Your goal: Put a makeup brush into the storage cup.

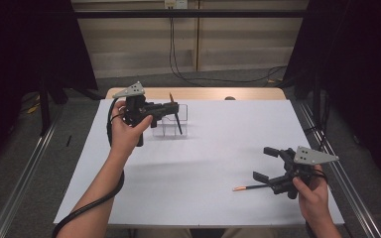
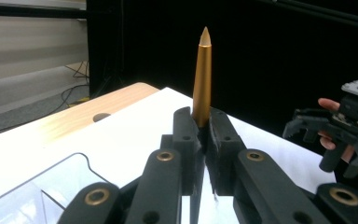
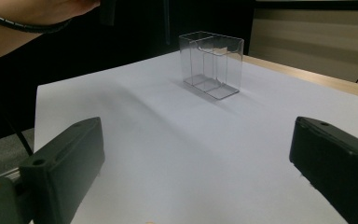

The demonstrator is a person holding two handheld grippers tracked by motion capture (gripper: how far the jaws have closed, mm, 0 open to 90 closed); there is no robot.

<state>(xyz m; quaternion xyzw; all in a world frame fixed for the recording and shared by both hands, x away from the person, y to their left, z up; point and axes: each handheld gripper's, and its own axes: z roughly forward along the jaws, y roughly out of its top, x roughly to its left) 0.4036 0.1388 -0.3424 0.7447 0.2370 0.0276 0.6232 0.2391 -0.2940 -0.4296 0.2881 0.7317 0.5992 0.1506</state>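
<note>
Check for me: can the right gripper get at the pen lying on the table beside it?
Probably yes. The right gripper stands open with nothing between its jaws, and the pen on the table lies loose on the bare white sheet right beside it, nothing lying between them.

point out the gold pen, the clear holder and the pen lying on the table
gold pen (image 2: 202,79), left gripper view, on its barrel
clear holder (image 3: 212,63), right gripper view, on its front wall
lying pen (image 1: 250,187), high view, on its dark shaft
</note>
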